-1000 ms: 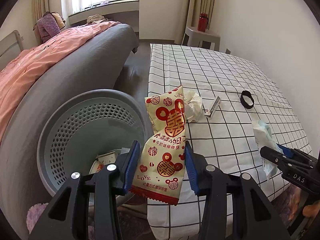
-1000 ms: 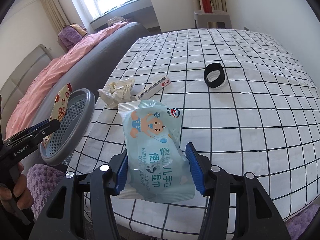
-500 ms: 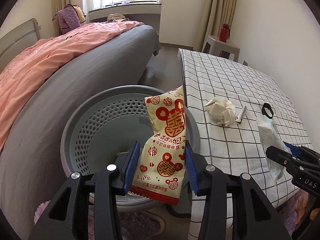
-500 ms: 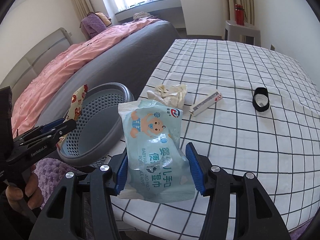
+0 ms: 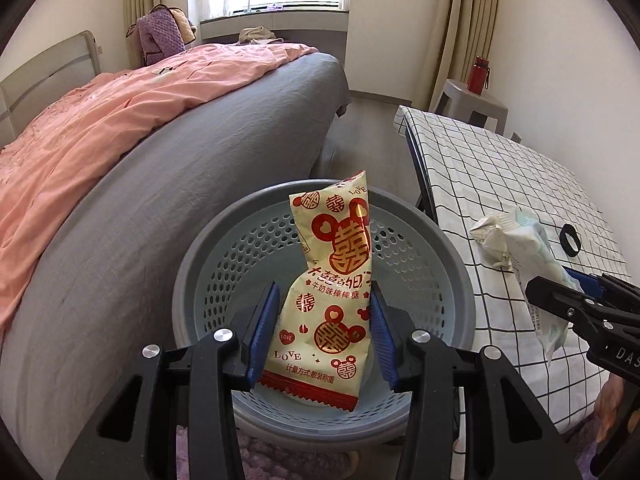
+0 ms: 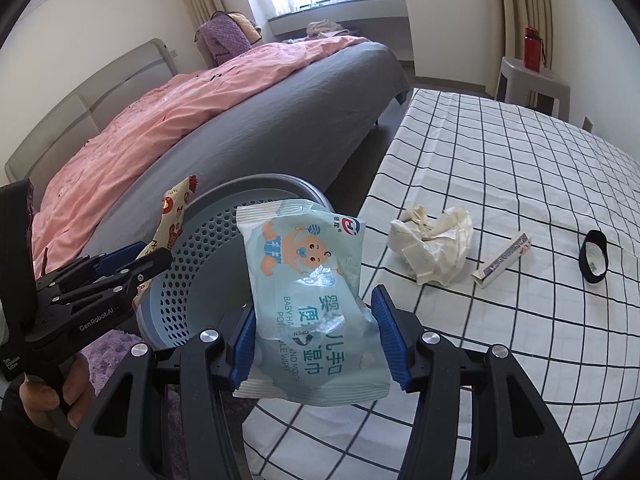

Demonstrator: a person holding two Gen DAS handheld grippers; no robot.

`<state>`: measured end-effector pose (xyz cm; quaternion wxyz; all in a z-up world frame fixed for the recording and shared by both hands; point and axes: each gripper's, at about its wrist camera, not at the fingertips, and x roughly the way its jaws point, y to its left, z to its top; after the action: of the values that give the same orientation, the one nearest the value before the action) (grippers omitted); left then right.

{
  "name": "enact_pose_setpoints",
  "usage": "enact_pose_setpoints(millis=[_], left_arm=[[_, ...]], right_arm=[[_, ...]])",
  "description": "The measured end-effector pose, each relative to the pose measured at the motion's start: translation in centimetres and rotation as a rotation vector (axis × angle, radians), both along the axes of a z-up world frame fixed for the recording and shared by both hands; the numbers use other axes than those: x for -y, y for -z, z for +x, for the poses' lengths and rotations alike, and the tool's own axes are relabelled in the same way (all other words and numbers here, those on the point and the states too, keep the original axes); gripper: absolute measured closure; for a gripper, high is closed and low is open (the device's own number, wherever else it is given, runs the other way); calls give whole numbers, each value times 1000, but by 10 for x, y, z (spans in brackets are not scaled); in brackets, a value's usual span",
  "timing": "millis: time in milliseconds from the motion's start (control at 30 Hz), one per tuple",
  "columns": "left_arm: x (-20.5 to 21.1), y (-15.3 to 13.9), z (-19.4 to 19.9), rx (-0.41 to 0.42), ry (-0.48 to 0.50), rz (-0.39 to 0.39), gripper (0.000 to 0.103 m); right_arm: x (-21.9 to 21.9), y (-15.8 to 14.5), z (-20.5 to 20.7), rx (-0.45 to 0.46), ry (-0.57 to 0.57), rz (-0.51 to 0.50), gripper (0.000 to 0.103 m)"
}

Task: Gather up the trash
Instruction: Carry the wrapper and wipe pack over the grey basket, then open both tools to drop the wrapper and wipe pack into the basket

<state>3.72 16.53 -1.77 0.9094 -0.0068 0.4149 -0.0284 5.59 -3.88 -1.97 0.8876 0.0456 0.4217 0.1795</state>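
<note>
My left gripper [image 5: 324, 336] is shut on a cream and red candy wrapper [image 5: 334, 280] and holds it upright above the grey perforated trash basket [image 5: 256, 248]. My right gripper [image 6: 314, 338] is shut on a light blue baby wipes pack [image 6: 308, 280], at the table's left edge beside the basket [image 6: 208, 248]. The left gripper [image 6: 116, 272] with its wrapper [image 6: 172, 216] shows at the left of the right wrist view. The right gripper [image 5: 576, 304] with the pack [image 5: 536, 256] shows at the right of the left wrist view.
On the checked tablecloth [image 6: 500, 152] lie a crumpled paper wad [image 6: 432, 240], a small flat box [image 6: 502, 260] and a black ring [image 6: 594, 256]. A bed with a pink cover [image 5: 100, 120] stands left of the basket. A stool with a red bottle [image 5: 478, 76] stands at the back.
My left gripper has carried the candy wrapper left, from the table edge to above the middle of the basket. My right gripper has moved left with the wipes pack toward the basket.
</note>
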Motion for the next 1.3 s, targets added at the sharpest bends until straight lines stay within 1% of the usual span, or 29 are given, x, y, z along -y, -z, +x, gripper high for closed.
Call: enact_pose_setpoints(millis=[200, 367, 533, 900, 1133, 1267, 1300], left_arm=[[-19, 1, 7, 13, -26, 5, 60], [-33, 5, 11, 10, -56, 0, 60], [-45, 8, 15, 7, -67, -10, 60], [-50, 20, 35, -22, -69, 1, 60], [-49, 22, 38, -26, -68, 5, 60], [-50, 22, 37, -26, -79, 5, 60], [-51, 22, 37, -24, -81, 7, 59]], right_arm=[[-21, 1, 10, 6, -35, 0, 51], [-37, 0, 18, 12, -64, 4, 51], [-55, 5, 28, 7, -93, -7, 51], [-72, 20, 48, -23, -95, -21, 51], [-76, 25, 50, -28, -95, -34, 50], [-76, 23, 51, -20, -88, -37, 48], [-76, 23, 50, -17, -91, -34, 44]])
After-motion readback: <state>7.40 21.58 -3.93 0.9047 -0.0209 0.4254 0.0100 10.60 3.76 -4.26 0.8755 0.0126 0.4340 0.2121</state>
